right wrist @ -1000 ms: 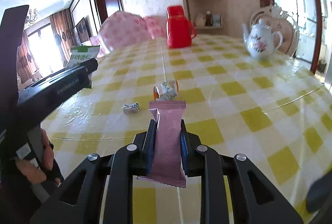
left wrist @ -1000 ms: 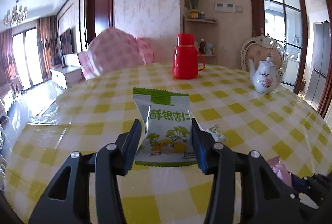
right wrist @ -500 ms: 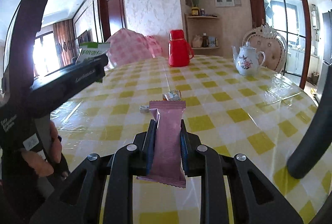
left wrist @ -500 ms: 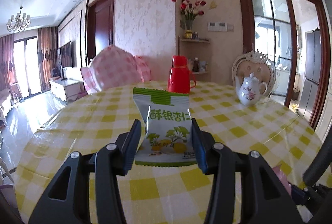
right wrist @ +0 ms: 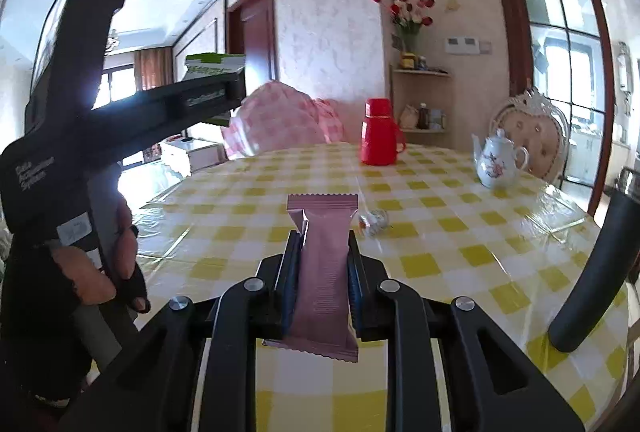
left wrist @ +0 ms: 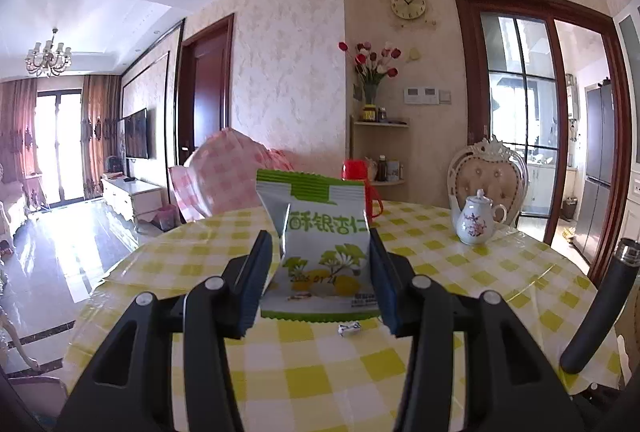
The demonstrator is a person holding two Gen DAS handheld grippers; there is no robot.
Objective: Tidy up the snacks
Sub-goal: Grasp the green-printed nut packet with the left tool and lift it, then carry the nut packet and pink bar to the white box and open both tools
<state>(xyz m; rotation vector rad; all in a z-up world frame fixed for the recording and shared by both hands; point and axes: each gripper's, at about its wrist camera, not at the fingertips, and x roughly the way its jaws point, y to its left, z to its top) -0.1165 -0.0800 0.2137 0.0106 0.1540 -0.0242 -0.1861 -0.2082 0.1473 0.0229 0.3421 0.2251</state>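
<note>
In the lower centre of the left wrist view the left gripper [left wrist: 320, 272] holds a green-and-white packet [left wrist: 324, 236] upright between its pads, and in the lower centre of the right wrist view the right gripper [right wrist: 322, 272] is clamped narrow on a pink bar [right wrist: 322, 272]. Neither grip has changed over the last second, but both have lifted and pulled back: the yellow-check table [left wrist: 460, 264] now sits lower and farther off in both views, with more wall and ceiling showing, and the small wrapped sweets once close under the jaws now lie apart on the cloth, one [left wrist: 349, 328] just below the packet, another [right wrist: 374, 220] right of the bar. At the left of the right view the person's hand [right wrist: 116, 260] carries the left gripper high. Farther back the red flask [right wrist: 378, 132] and teapot [right wrist: 498, 162] stand untouched. This reads as two snacks picked and in transit; no container is in view, so where they go cannot be told.
</note>
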